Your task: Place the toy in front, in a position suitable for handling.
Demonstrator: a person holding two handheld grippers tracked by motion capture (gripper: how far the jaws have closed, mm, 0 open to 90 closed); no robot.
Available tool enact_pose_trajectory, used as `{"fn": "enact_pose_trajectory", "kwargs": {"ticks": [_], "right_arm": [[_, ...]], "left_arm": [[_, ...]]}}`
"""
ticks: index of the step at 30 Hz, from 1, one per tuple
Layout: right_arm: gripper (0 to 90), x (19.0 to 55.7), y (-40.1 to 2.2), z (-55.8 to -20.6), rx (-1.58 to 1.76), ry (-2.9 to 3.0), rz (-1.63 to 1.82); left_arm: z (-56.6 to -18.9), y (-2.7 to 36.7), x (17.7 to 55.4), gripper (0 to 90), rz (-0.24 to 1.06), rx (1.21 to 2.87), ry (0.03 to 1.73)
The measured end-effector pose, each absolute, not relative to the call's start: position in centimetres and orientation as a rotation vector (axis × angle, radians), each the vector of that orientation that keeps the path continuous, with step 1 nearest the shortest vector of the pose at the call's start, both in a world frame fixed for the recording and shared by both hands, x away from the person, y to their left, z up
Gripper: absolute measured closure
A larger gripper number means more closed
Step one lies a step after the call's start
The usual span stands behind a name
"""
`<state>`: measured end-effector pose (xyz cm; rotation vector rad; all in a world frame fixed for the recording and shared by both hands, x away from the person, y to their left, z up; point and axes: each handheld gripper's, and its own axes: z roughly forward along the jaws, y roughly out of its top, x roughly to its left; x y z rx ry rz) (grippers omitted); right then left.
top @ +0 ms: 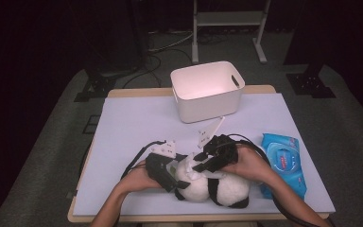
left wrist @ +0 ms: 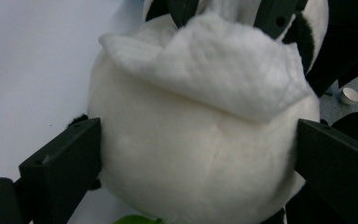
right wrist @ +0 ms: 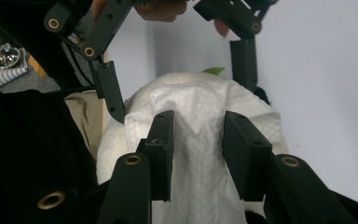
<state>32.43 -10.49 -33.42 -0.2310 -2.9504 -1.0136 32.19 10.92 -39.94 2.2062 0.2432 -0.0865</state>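
Observation:
A black-and-white panda plush [top: 229, 190] lies near the table's front edge. My left gripper [top: 179, 183] is shut on its round white head [left wrist: 191, 163], with one jaw pressing into each side. A white wipe [left wrist: 214, 70] is draped over the top of the head. My right gripper [right wrist: 198, 126] comes down on that wipe [right wrist: 196, 105] from the other side. Its jaws stand apart, a ridge of the wipe lies between them, and I see no pinch. In the high view the right gripper [top: 202, 163] sits over the head, just right of the left one.
A white plastic bin [top: 207, 90] stands at the back middle of the pale mat [top: 137, 123]. A blue pack of wipes [top: 283, 161] lies at the right edge. A small green piece [right wrist: 214, 71] sticks out by the plush's head.

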Motion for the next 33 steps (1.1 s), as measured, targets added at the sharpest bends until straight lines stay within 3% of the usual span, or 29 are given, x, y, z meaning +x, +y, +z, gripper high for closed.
{"fn": "enact_pose_trajectory", "kwargs": {"ticks": [2,6,22,33], "right_arm": [[74.0,32.3,-10.2,-33.5,-0.198,-2.949,-0.998],[82.6,31.9,-10.7,-33.3,-0.167,-2.933,-0.985],[83.4,29.5,-19.9,-31.9,-0.336,-2.933,-1.034],[83.6,29.5,-20.4,-33.4,-0.383,-2.921,-1.054]], "left_arm": [[-40.0,10.9,32.1,2.1,-0.09,2.209,0.239],[-40.0,10.9,32.1,1.7,-0.089,2.207,0.239],[-39.6,10.9,32.4,1.7,-0.086,2.193,0.255],[-39.1,10.7,32.7,1.7,-0.098,2.205,0.254]]}}
